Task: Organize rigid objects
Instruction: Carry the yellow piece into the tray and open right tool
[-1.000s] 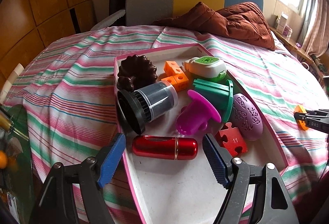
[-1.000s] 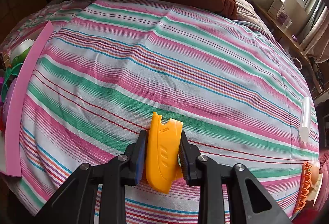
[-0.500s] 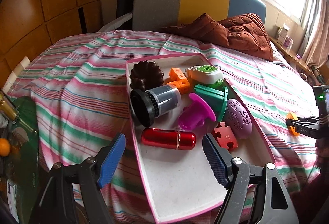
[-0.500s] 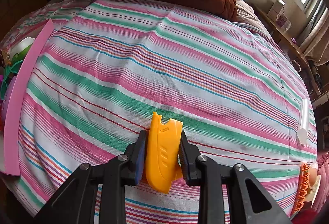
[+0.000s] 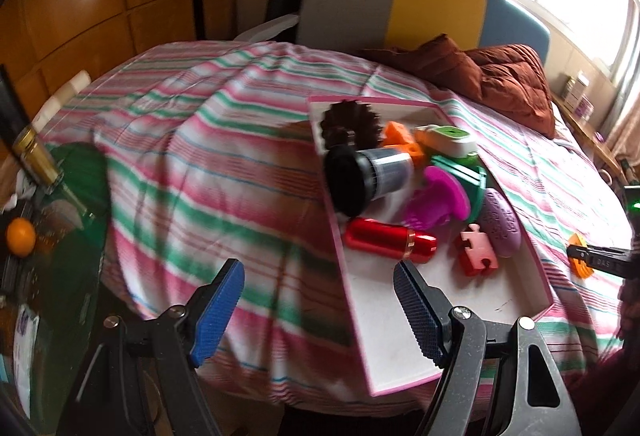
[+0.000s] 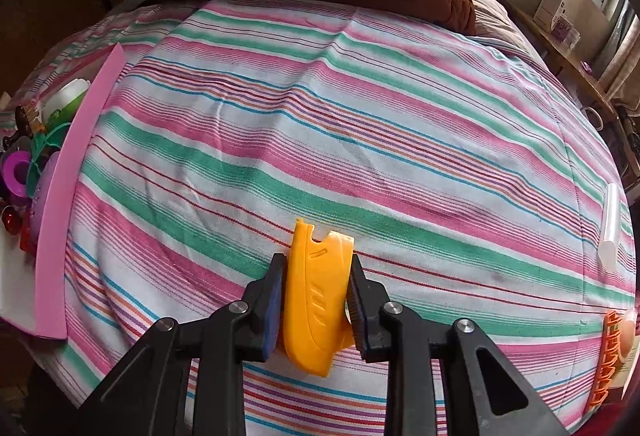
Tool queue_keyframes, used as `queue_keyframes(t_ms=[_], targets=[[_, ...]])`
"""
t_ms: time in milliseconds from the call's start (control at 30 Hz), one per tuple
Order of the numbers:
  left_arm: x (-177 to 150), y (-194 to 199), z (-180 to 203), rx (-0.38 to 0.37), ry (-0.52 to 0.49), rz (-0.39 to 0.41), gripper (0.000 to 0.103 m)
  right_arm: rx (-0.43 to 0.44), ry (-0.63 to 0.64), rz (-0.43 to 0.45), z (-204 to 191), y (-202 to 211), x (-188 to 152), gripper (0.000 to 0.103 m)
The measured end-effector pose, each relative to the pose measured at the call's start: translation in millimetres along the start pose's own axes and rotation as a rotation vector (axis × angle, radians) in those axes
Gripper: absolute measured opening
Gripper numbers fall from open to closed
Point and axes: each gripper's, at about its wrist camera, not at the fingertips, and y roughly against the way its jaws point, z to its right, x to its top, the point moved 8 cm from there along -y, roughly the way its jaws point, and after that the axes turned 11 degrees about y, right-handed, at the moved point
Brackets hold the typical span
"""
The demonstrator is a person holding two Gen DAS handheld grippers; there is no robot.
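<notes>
Right gripper [image 6: 316,294]: fingers clamped on the orange plastic piece [image 6: 316,296], striped bedspread [image 6: 340,124] beyond them.
Left gripper [image 5: 320,310]: fingers wide apart, holding nothing.
Ahead of left fingers: pink tray [image 5: 400,332]; red cylinder [image 5: 390,245] nearest, black-capped cup [image 5: 366,180] and purple pieces behind.
Left view only: tray's inside.
Right view only: the held piece up close; tray's pink wall [image 6: 64,196] far left.
</notes>
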Motion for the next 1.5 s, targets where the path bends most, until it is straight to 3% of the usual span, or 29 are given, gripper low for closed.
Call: queue_keyframes(t_ms=[133,267,567,900,1100,1333,1500], targets=[[-1,1,-19,0.026,0.039,0.002,0.078,0.067,-0.027,-0.003,-9,4,3,0.028],[-4,-1,-32,0.041,0.067,-0.006,0.077,0.102,-0.007,0.067,-34,27,21,0.028],[-8,-2,-36,0.036,0.08,-0.011,0.077,0.275,0.228,0.215,-162,80,53,0.028],[-5,-1,-44,0.04,0.102,-0.007,0.077,0.468,0.368,0.156,-283,71,43,0.028],[-6,-3,-51,0.045,0.119,-0.014,0.077,0.487,0.397,0.11,-320,53,41,0.028],[-8,-5,-52,0.044,0.12,-0.02,0.077,0.482,0.38,0.067,-336,34,42,0.029],[-8,-4,-53,0.047,0.123,-0.018,0.077,0.461,0.379,0.088,-340,30,45,0.03]])
